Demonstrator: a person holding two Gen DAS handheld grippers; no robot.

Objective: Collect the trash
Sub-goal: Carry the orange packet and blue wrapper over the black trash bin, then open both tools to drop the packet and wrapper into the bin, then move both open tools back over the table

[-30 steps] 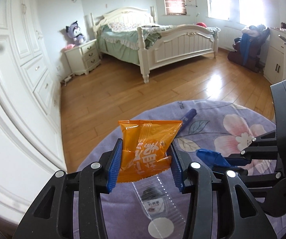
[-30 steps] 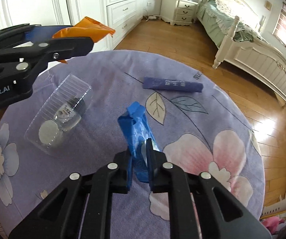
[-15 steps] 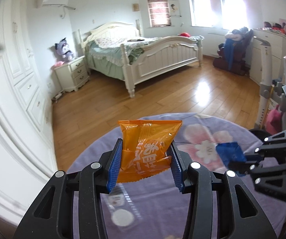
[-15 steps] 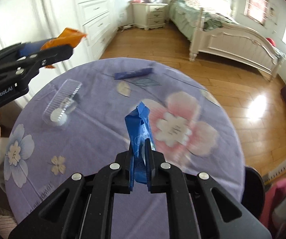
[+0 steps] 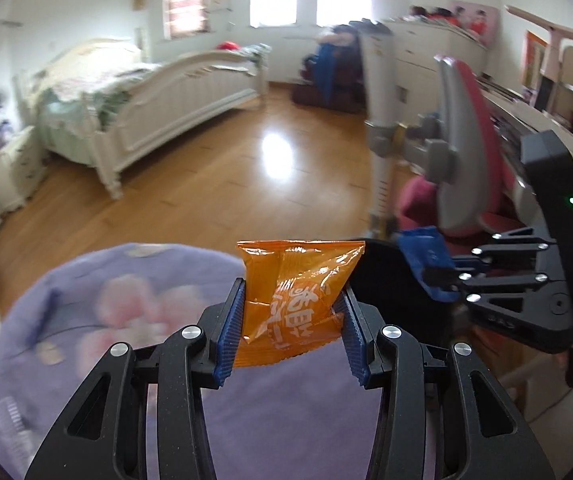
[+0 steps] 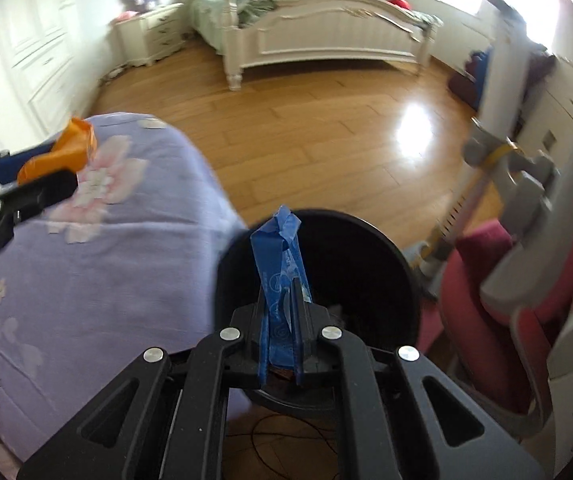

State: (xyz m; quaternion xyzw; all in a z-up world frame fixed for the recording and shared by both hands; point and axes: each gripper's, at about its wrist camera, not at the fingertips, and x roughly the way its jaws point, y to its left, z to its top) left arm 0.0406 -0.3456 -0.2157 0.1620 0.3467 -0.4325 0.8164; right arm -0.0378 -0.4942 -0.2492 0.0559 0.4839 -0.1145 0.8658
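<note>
My left gripper (image 5: 291, 320) is shut on an orange snack packet (image 5: 294, 296) and holds it above the purple flowered table (image 5: 126, 300), near its right edge. My right gripper (image 6: 281, 316) is shut on a crumpled blue wrapper (image 6: 280, 264) and holds it directly over the open black trash bin (image 6: 366, 248). In the left wrist view the right gripper (image 5: 434, 276) with the blue wrapper (image 5: 424, 248) is to the right, over the bin (image 5: 382, 264). In the right wrist view the left gripper (image 6: 46, 172) with the orange packet (image 6: 62, 152) is at the far left.
A pink and grey chair (image 6: 534, 280) stands right of the bin. A white bed (image 6: 318, 36) and a nightstand (image 6: 146, 36) stand across the wooden floor (image 6: 306, 128). A desk (image 5: 526, 120) runs along the right wall.
Both grippers swung right, from over the table's middle toward its right edge. The right gripper now holds the blue wrapper over the black bin. The plastic tray and pen on the table left view.
</note>
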